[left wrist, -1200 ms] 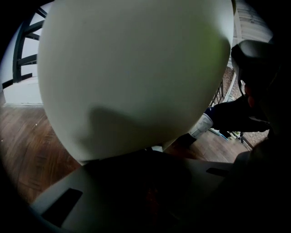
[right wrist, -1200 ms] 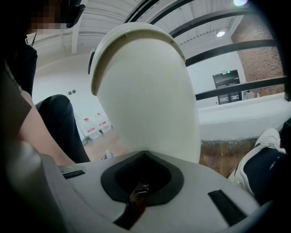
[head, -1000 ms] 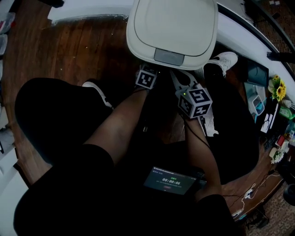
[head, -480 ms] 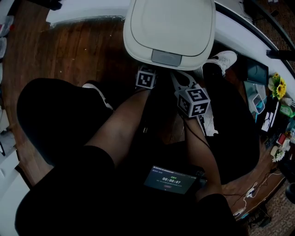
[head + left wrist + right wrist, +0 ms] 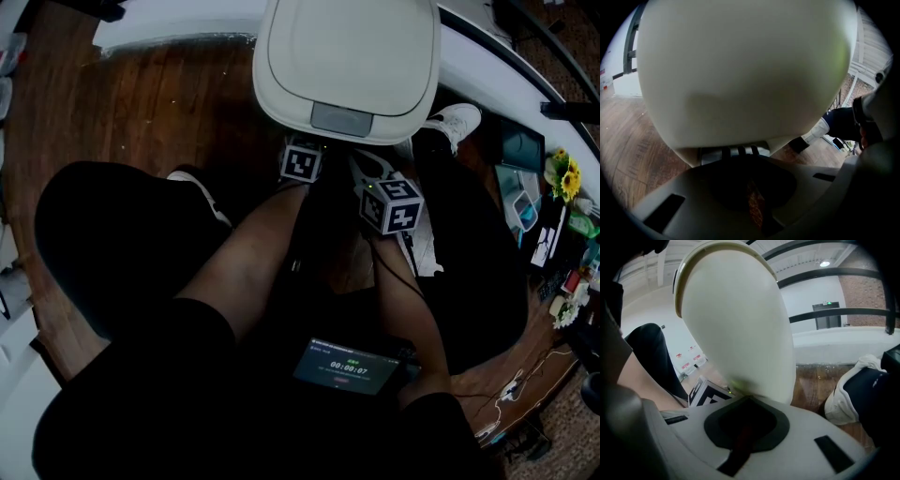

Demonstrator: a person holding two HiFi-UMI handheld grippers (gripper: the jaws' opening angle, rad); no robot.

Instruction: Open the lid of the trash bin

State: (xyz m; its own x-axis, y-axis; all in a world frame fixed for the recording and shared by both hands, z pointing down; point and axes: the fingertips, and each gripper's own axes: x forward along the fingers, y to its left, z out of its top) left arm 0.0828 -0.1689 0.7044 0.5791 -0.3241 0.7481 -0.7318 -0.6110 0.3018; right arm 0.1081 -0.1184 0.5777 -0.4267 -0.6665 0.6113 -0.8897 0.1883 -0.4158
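The cream trash bin (image 5: 347, 56) stands on the wood floor (image 5: 159, 103) with its lid down, the grey latch (image 5: 341, 119) at the front edge nearest the person. The left gripper (image 5: 304, 142) has its jaws drawn together on nothing, tips just under that latch (image 5: 733, 152) and the bin's front (image 5: 740, 70); contact cannot be told. The right gripper (image 5: 364, 164), jaws likewise together and empty, sits just beside the bin's front (image 5: 740, 319), right of the latch.

Cream trash bin (image 5: 347, 61) upright on wood floor, lid (image 5: 349, 49) closed.
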